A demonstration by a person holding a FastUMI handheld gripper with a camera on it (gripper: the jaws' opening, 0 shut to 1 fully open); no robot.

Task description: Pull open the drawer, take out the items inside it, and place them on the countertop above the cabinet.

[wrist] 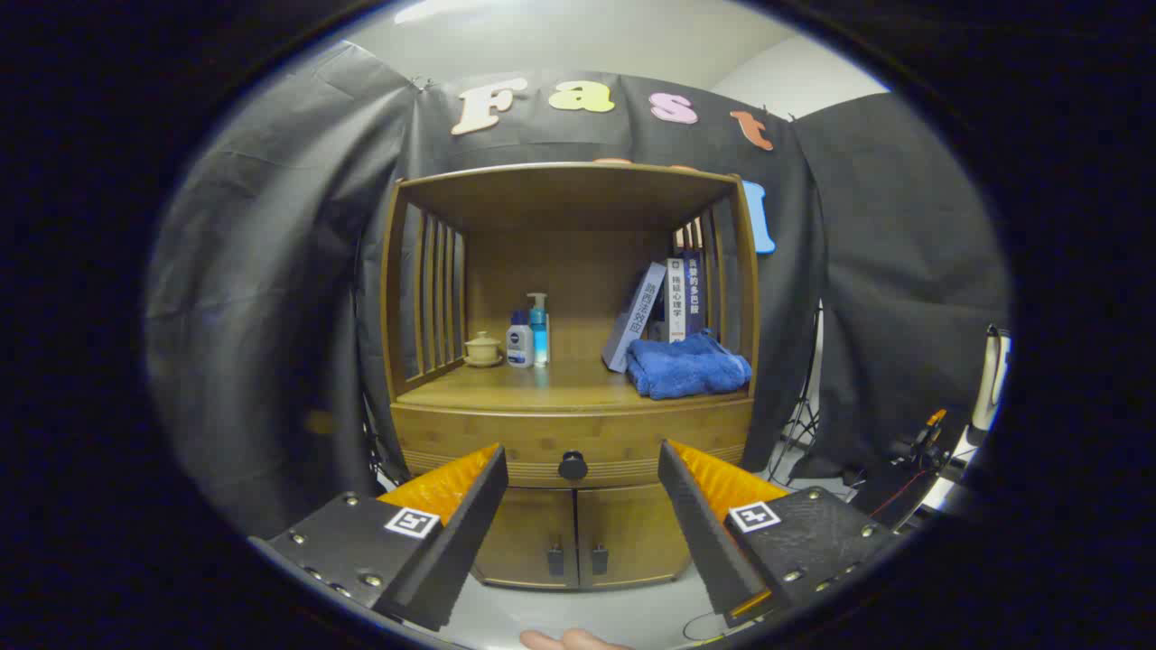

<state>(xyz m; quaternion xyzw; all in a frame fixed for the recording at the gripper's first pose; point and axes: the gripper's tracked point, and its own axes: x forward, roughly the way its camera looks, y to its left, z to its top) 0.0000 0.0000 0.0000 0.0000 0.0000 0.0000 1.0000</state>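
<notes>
The gripper (578,469) hangs with its fingers spread wide and nothing between them, lined up on the round dark knob (573,466) of the shut wooden drawer (506,439), which lies some way beyond the fingertips. The opening step looks not yet begun, with the contents hidden. Next, the fingers probably need to go forward, straddle the knob, clamp and pull; the wooden countertop (542,390) just above has free room between the bottles far left and the folded blue towel (688,365) at right.

Chinese titles on books (673,298); markers (412,522) on hand-held gripper's (580,451) parted fingers (470,533).
</notes>
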